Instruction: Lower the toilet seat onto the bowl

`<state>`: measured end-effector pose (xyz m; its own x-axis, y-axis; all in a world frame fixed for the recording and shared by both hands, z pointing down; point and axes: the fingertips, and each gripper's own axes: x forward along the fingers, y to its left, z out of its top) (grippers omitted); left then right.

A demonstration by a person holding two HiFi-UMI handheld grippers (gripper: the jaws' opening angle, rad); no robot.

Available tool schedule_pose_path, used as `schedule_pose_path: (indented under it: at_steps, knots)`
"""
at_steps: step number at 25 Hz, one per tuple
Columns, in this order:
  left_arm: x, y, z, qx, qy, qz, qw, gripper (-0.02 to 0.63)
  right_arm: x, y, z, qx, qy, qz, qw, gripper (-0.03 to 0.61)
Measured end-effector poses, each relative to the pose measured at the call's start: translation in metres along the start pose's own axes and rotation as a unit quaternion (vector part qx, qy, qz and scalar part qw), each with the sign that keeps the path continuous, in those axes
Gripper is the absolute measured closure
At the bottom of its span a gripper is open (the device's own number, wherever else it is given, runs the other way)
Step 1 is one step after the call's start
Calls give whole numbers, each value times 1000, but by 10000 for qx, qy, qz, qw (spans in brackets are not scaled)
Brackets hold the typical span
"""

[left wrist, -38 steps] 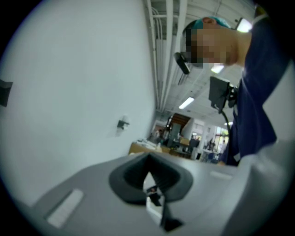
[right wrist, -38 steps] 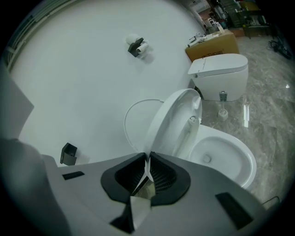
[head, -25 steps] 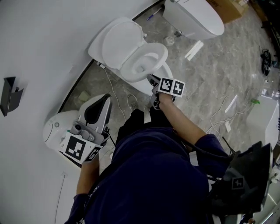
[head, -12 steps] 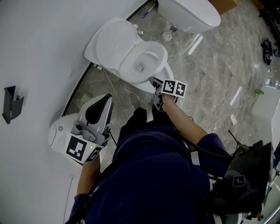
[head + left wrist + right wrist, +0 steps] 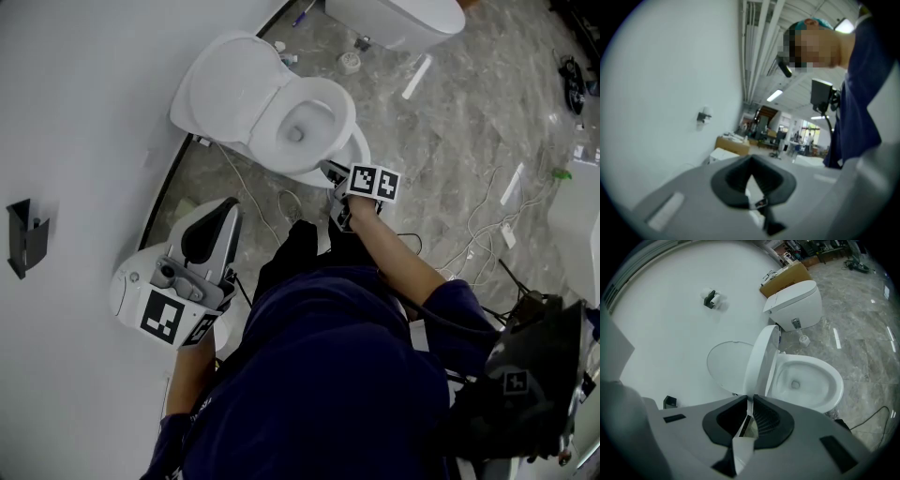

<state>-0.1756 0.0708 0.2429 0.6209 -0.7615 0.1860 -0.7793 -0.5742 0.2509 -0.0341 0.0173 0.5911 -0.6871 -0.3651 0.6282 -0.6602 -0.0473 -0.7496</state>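
Observation:
The toilet's lid (image 5: 228, 89) leans back against the wall. In the right gripper view the white seat (image 5: 758, 363) stands tilted up over the bowl (image 5: 813, 383), seen edge-on. My right gripper (image 5: 749, 414) is shut on the seat's front edge, which runs in between the jaws. From above, that gripper (image 5: 332, 172) sits at the front of the bowl's rim (image 5: 354, 150). My left gripper (image 5: 223, 217) hangs near the person's left side, away from the toilet. Its jaws look shut, and in its own view the left gripper (image 5: 751, 186) has nothing between them.
A second white toilet (image 5: 394, 21) stands further along the wall. A rounded white unit (image 5: 129, 281) lies under my left gripper. Cables (image 5: 469, 248) trail across the marble floor to the right. A black holder (image 5: 23, 236) hangs on the wall.
My right gripper has come a little lower and toward the person with the seat's edge in it. The left gripper has drifted slightly. The head camera has shifted.

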Motion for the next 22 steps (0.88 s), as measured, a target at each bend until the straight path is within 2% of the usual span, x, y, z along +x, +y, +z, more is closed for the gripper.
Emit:
schedule_pose_path:
  at_steps: [14, 18, 19, 21, 22]
  knots:
    - [27, -24, -5, -3, 225, -246, 9994, 612, -8, -30, -10, 302, -16, 16, 9995, 541]
    - [35, -30, -9, -1, 305, -333, 9990, 612, -15, -32, -6, 299, -146, 171, 9993, 541]
    - [37, -32, -10, 0, 320, -358, 9988, 612, -17, -32, -4, 347, -189, 256, 9989, 525]
    - [43, -35, -10, 5, 344, -402, 9986, 612, -21, -34, 1, 477, -270, 382, 9978, 423]
    - [45, -36, -10, 8, 353, -422, 9985, 612, -24, -36, 4, 526, -316, 399, 9973, 419]
